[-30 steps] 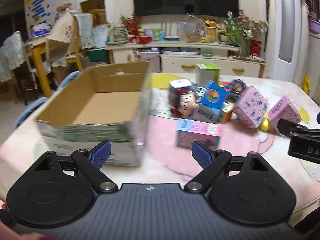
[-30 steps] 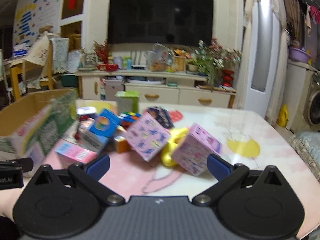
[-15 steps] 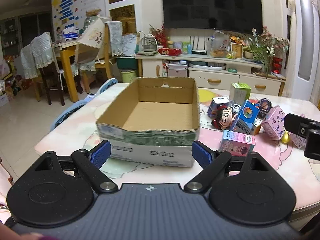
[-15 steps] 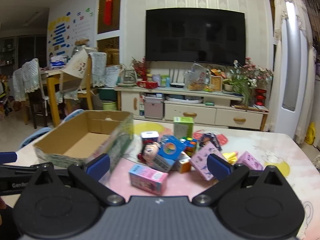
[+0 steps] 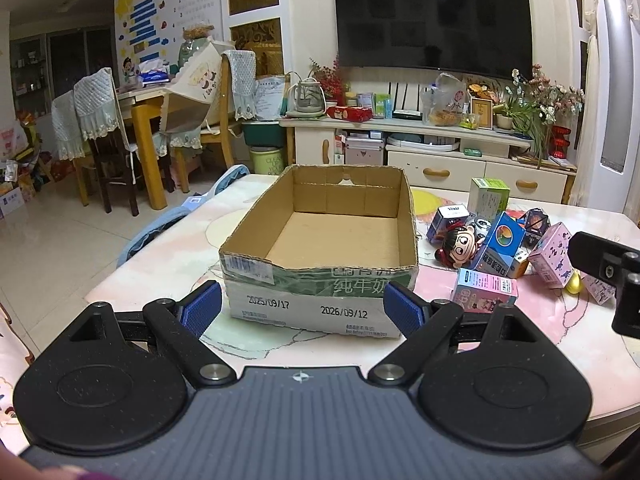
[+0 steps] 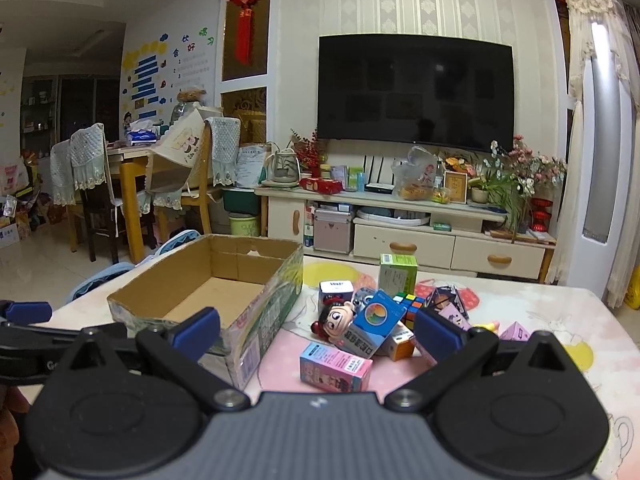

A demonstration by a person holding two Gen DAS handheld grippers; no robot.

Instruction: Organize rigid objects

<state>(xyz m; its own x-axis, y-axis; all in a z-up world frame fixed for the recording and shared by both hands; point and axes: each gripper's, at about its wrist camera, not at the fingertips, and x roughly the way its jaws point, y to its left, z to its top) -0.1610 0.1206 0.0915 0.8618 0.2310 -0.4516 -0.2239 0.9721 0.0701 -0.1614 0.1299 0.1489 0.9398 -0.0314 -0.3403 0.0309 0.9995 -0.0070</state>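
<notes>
Right of the cardboard box, the pink carton lies crosswise before the right gripper, the nearer one; both grippers' fingers wide open, empty.

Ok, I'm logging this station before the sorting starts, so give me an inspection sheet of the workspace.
Surface: pale table with pink and yellow prints.
Job's things: open cardboard box, nothing seen inside; beside it a pile with a pink carton lying flat, blue carton, doll figure, green box upright, puzzle cube.
Clutter: nothing seen apart from the pile.
Grippers: left gripper and right gripper open, holding nothing.
Cables: nothing seen.
Surroundings: TV, cabinet, chairs.
</notes>
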